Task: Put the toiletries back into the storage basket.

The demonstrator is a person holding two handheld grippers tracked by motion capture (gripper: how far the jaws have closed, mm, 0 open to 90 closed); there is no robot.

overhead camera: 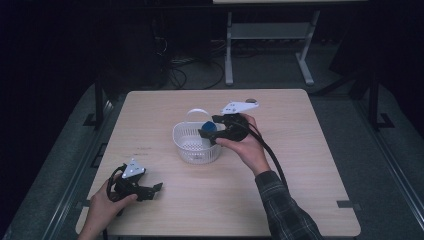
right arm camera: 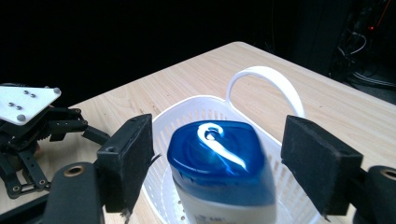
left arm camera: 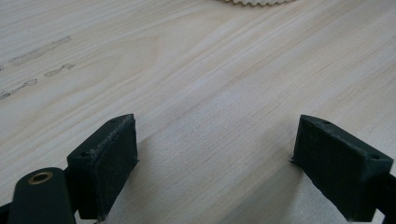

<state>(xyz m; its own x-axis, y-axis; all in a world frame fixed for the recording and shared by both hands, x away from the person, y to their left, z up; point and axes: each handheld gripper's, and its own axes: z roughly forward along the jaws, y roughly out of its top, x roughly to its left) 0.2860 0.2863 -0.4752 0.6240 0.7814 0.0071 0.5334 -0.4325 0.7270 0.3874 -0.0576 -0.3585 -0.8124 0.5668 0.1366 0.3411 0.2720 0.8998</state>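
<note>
Right tongs point(right arm camera: 217, 154) wide around blue-capped bottle point(right arm camera: 219, 158) over basket point(right arm camera: 187, 109); left tongs point(left arm camera: 215, 163) wide, empty.

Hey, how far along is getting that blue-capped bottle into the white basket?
Nearly done. The bottle stands upright in the basket, blue cap up. In hand: the right hand-held gripper has its jaws open on either side of the cap, with gaps showing, so it looks released. The left hand-held gripper rests open on the table, empty. Left to do: probably just drawing the right one clear.
</note>
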